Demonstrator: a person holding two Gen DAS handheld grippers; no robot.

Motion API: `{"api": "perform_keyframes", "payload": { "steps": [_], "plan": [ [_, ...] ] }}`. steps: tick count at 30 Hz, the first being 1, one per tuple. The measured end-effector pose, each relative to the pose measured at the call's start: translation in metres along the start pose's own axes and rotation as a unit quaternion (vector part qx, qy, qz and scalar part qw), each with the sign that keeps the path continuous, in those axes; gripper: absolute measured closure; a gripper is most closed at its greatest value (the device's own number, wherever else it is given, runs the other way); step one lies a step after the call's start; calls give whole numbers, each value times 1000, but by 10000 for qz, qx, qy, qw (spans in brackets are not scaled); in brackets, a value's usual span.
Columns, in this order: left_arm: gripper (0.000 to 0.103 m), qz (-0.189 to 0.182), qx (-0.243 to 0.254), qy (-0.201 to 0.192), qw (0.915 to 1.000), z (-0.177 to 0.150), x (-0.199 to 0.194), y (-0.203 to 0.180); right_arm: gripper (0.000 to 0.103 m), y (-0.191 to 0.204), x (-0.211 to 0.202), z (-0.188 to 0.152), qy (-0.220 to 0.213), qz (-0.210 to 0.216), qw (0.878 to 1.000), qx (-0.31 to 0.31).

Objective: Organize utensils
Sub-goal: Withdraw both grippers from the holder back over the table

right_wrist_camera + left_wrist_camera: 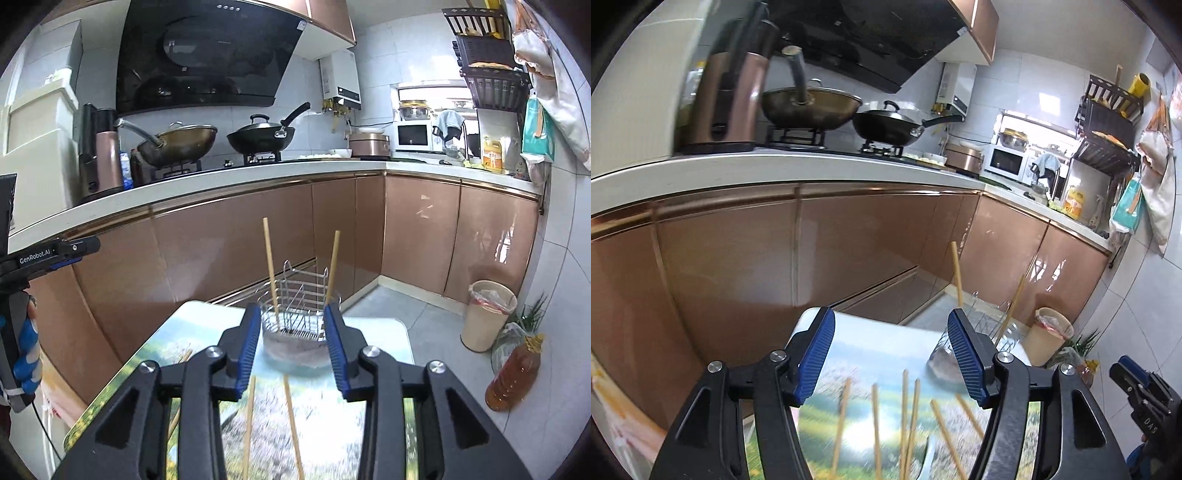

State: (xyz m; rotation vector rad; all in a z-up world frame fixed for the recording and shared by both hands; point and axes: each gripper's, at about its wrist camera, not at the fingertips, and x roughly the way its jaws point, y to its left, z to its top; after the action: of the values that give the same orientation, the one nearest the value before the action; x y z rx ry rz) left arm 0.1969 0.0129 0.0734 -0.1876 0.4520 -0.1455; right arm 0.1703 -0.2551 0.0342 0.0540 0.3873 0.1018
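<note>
Right wrist view: right gripper (pixel 293 341) spread and empty, wire rack (pixel 295 302) with two upright chopsticks (pixel 270 264) just beyond.

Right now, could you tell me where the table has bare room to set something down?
Free: the table's far right corner beside the wire holder, and its far left corner. Crowded: the near middle, strewn with loose chopsticks.
</note>
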Motion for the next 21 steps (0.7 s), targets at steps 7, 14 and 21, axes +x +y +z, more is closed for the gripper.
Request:
{"api": "perform_keyframes", "payload": {
  "steps": [7, 14, 21],
  "plan": [
    [39, 43, -18, 173, 9998, -10, -39, 24, 69, 15, -44, -1, -100, 60, 9999, -110],
    [39, -23, 107, 522, 9986, -23, -42, 27, 69, 18, -56, -4, -72, 120, 9998, -137],
    [41, -168, 209, 1366, 9903, -50, 1, 22, 69, 8, -29, -17, 429, 186, 9989, -75]
  ]
}}
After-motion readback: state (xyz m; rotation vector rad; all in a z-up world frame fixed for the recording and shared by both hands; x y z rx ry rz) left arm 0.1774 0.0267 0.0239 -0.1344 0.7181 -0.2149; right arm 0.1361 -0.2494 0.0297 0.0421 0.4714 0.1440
